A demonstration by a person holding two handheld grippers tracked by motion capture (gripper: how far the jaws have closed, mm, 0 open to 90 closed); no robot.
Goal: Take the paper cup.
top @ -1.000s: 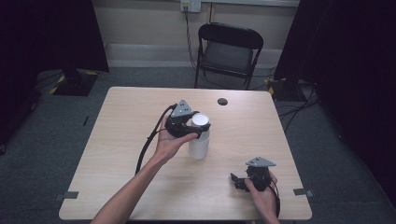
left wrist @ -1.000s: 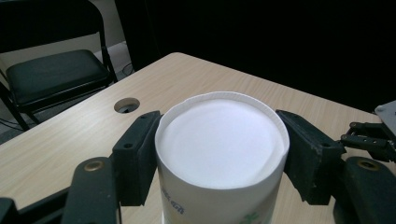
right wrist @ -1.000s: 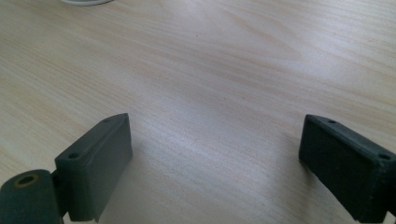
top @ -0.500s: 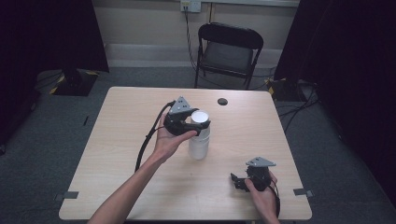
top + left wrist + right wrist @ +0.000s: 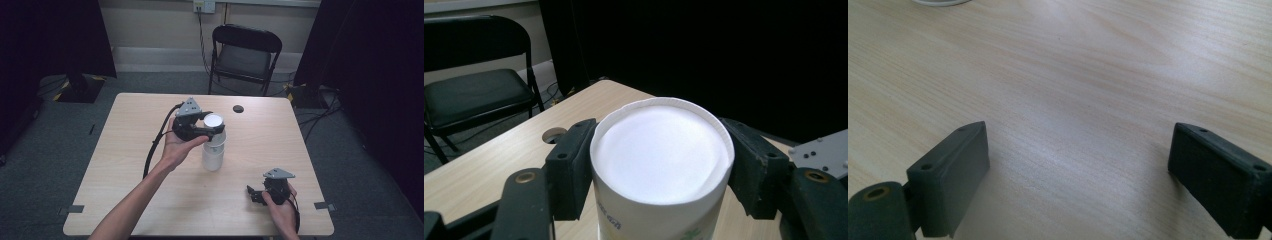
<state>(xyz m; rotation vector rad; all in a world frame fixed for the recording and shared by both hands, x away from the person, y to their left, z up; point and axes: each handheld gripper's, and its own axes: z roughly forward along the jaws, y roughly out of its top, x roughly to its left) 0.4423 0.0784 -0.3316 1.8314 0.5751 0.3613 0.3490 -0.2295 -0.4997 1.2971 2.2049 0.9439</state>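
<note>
Cup (image 5: 214, 142) stands upright, clamped at its rim between left gripper (image 5: 205, 129) jaws.

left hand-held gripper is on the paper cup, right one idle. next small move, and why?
Probably a short straight lift of the left hand-held gripper. Its pads press both sides of the top paper cup just under the rim, and that cup sits nested in a stack standing on the table. The right hand-held gripper rests open, away from the stack, so nothing yet steadies the lower cups.
</note>
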